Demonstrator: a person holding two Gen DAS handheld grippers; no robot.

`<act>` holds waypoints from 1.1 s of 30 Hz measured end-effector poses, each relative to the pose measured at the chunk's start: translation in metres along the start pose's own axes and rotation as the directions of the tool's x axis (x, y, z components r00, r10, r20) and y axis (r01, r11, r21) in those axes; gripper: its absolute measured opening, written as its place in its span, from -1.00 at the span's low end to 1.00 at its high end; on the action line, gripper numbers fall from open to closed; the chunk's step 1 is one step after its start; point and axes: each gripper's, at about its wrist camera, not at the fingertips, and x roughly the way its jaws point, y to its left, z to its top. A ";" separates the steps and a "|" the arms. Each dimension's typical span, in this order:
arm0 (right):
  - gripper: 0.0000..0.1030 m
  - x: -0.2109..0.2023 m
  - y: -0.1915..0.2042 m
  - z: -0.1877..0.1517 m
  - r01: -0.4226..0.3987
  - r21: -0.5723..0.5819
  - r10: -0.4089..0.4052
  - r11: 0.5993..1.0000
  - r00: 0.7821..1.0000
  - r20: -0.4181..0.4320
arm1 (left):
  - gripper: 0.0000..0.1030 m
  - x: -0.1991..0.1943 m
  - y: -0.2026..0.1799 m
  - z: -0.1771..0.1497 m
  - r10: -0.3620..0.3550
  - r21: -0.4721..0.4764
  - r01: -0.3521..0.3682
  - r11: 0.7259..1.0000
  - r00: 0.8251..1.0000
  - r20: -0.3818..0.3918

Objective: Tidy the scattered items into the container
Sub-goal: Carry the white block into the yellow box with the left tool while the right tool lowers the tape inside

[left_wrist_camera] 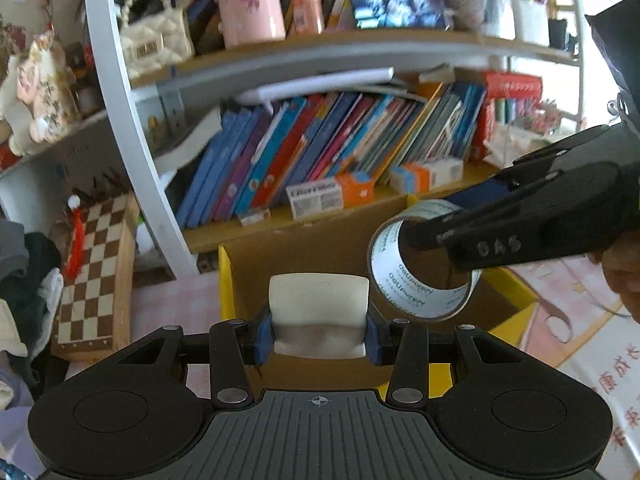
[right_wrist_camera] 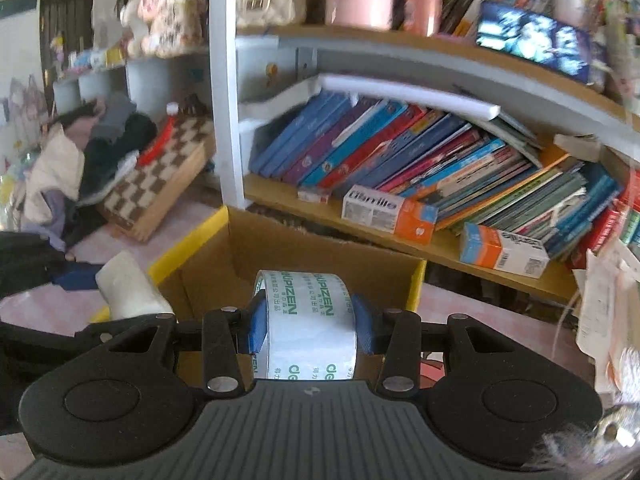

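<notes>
Over the open cardboard box [left_wrist_camera: 320,256], both hand-held grippers are loaded. Left hand-held gripper [left_wrist_camera: 319,332]: blue pads clamped on either side of a white, squarish curved block [left_wrist_camera: 319,312], jaws partly closed, block upright between them and held above the box's brown interior. Right hand-held gripper [right_wrist_camera: 308,328]: blue pads pressing the two flat sides of a roll of clear packing tape [right_wrist_camera: 308,320] with green lettering, jaws narrowed to the roll's width. Left-wrist view shows the same tape roll [left_wrist_camera: 420,280] from the side, hanging off the right hand-held gripper's black fingers [left_wrist_camera: 472,240], over the right part of the box, just beside the white block but not touching it. Right-wrist view shows the white block [right_wrist_camera: 128,288] at lower left, over the box's left edge. Box has yellow-edged flaps [right_wrist_camera: 192,244] folded outward, sits on a pink patterned surface right in front of a bookshelf [left_wrist_camera: 320,52]. Can't tell whether anything already lies inside; the bottom is mostly hidden by the grippers and their loads. Lower shelf carries leaning books [left_wrist_camera: 320,152] and two small orange-and-white cartons [right_wrist_camera: 388,210]. Wooden chessboard [left_wrist_camera: 94,276] leans left of the box, next to a pile of clothes [right_wrist_camera: 80,160]. Background is motion-blurred.
</notes>
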 end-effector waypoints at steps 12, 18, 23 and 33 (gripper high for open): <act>-0.21 0.070 -0.005 0.002 -0.009 -0.065 0.002 0.998 0.994 -0.113 | -0.18 0.057 0.003 0.002 0.000 0.054 0.007 0.999 0.991 -0.130; -0.21 0.097 -0.006 0.004 -0.024 -0.115 0.003 0.993 0.985 -0.172 | -0.18 0.081 -0.001 0.001 -0.019 0.084 0.037 0.996 0.979 -0.203; -0.21 0.109 -0.006 0.006 -0.044 -0.136 0.016 0.990 0.979 -0.201 | -0.18 0.095 -0.005 0.001 -0.030 0.105 0.058 0.993 0.967 -0.254; -0.20 0.121 -0.007 0.007 -0.062 -0.148 0.028 0.987 0.974 -0.226 | -0.17 0.107 -0.003 0.001 -0.028 0.116 0.064 0.991 0.957 -0.288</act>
